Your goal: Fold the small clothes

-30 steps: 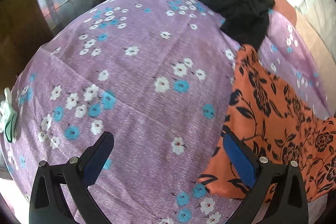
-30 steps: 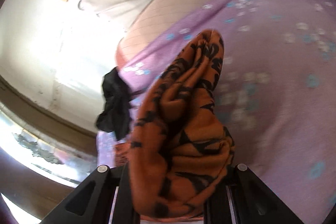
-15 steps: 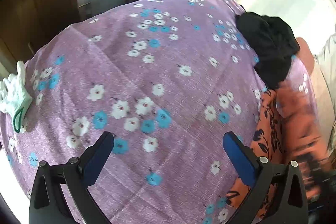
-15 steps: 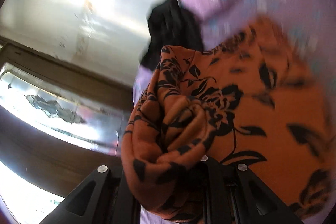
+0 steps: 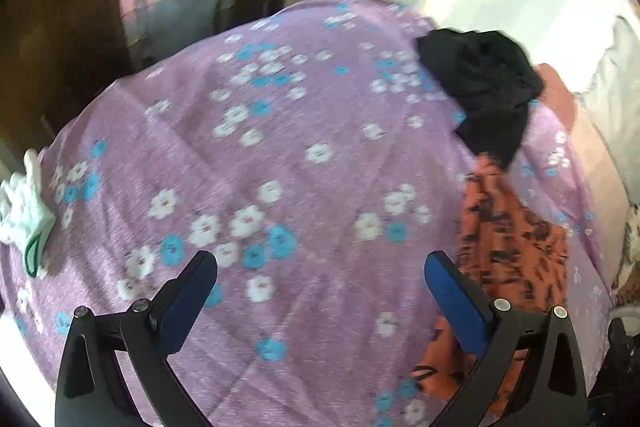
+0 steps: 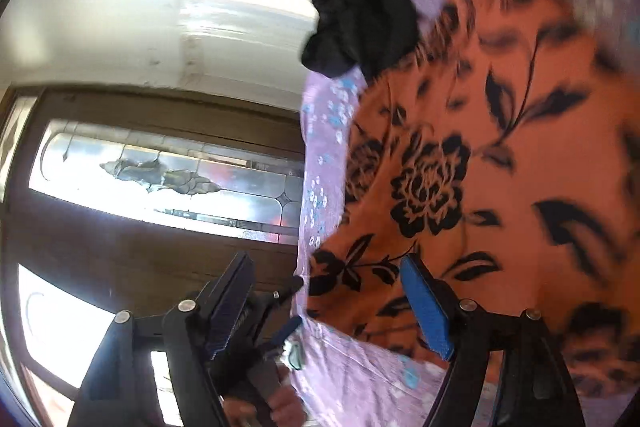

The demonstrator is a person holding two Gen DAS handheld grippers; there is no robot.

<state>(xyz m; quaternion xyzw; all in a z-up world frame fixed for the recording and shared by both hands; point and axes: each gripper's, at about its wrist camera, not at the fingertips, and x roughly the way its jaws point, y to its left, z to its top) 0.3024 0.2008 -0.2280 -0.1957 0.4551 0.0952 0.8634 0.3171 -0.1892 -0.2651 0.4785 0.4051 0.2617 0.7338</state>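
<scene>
The orange cloth [image 6: 480,155], printed with black flowers and leaves, is lying spread on the bed's purple flowered sheet [image 5: 280,155], near the bed's right-hand edge as the left wrist camera sees it; there the orange cloth [image 5: 508,239] is running as a long strip from the black garment [image 5: 484,91] down toward the near edge, so its long axis is pointing roughly at the person. It looks thin and soft, partly rumpled, and blur is hiding its far end. The right gripper [image 6: 328,303] is the nearer one; its jaws have just been opening and are now standing well apart, with nothing pressed between them, the blue pad sitting just over the cloth's near edge. The left gripper [image 5: 320,291] is hovering over bare sheet with the cloth off to its right, jaws wide apart and empty. The black garment [image 6: 356,3] is lying bunched, touching the orange cloth's far end. A white glove [image 5: 24,207] is resting at the bed's left edge.
</scene>
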